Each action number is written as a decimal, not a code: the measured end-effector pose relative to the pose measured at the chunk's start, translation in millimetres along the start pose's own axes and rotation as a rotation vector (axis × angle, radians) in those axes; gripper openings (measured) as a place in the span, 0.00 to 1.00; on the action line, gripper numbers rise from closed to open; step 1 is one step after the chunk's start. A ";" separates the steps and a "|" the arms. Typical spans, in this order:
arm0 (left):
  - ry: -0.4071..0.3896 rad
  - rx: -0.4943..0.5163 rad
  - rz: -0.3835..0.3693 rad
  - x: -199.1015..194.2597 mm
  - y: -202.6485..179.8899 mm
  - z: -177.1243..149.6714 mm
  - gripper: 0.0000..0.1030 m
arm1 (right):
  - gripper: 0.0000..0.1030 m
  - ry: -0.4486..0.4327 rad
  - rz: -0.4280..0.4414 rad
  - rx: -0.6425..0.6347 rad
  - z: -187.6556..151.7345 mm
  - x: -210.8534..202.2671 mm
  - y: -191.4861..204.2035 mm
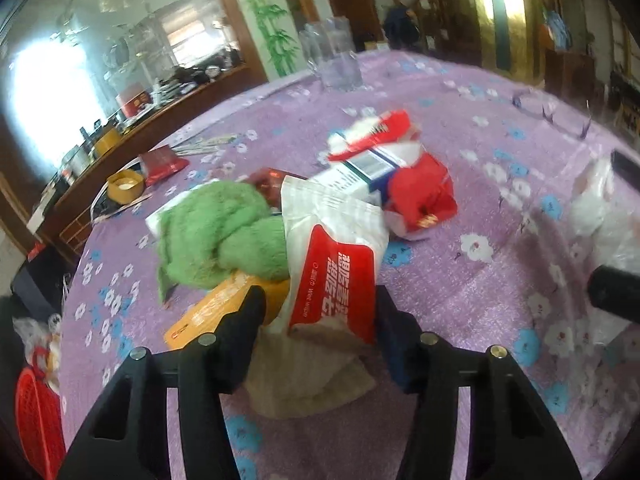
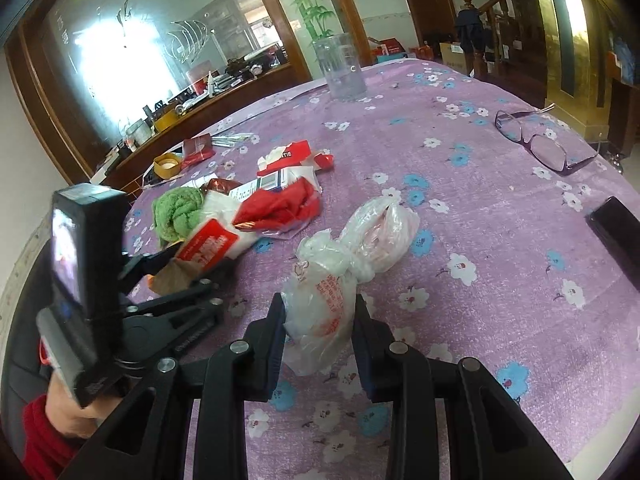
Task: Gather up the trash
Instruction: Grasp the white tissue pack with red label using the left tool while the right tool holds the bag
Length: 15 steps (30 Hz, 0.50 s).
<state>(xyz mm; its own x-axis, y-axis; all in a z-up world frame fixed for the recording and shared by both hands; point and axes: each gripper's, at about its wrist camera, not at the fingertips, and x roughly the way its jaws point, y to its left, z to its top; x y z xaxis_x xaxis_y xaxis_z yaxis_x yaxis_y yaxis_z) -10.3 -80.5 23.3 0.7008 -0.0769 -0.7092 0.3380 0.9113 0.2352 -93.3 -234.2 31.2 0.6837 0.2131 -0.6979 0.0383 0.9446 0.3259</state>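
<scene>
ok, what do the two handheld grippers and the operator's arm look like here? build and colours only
Both are matte black plastic: the left gripper and right gripper have flat fingers with dark blue pads, cut-out linkage arms and silver pivot pins. The left one carries a black camera block with a small lit screen. The operator's left hand shows a red sleeve. No cables visible.

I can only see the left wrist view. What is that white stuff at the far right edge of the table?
Observer: A knotted clear plastic bag, and the right claw has a finger on each side of its near end.
Operator: Anything else on that side of the table?
Observer: Purple-framed glasses lie open on the tablecloth, beyond the bag.
Operator: Where does my left claw sit from there?
Observer: At the edge of the wrapper pile, its fingers around the red-and-white wet wipe packet.
</scene>
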 end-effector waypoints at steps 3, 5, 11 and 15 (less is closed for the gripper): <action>-0.030 -0.055 0.017 -17.7 10.5 -9.8 0.50 | 0.32 0.001 0.000 -0.003 -1.2 1.7 1.8; -0.054 -0.088 0.058 -30.8 16.8 -17.7 0.50 | 0.32 0.004 0.003 -0.015 -2.8 3.7 6.6; -0.144 -0.164 0.156 -69.9 36.5 -38.7 0.50 | 0.32 0.007 0.037 -0.085 -10.6 7.4 34.9; -0.192 -0.191 0.224 -88.8 46.7 -51.6 0.51 | 0.32 0.007 0.051 -0.133 -16.5 8.2 55.5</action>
<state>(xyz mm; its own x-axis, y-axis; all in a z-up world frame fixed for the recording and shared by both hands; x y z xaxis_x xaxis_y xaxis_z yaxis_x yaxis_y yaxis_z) -89.2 -10.3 63.0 0.8560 0.0755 -0.5115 0.0514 0.9719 0.2296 -97.6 -175.9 33.0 0.6775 0.2631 -0.6869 -0.0938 0.9571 0.2740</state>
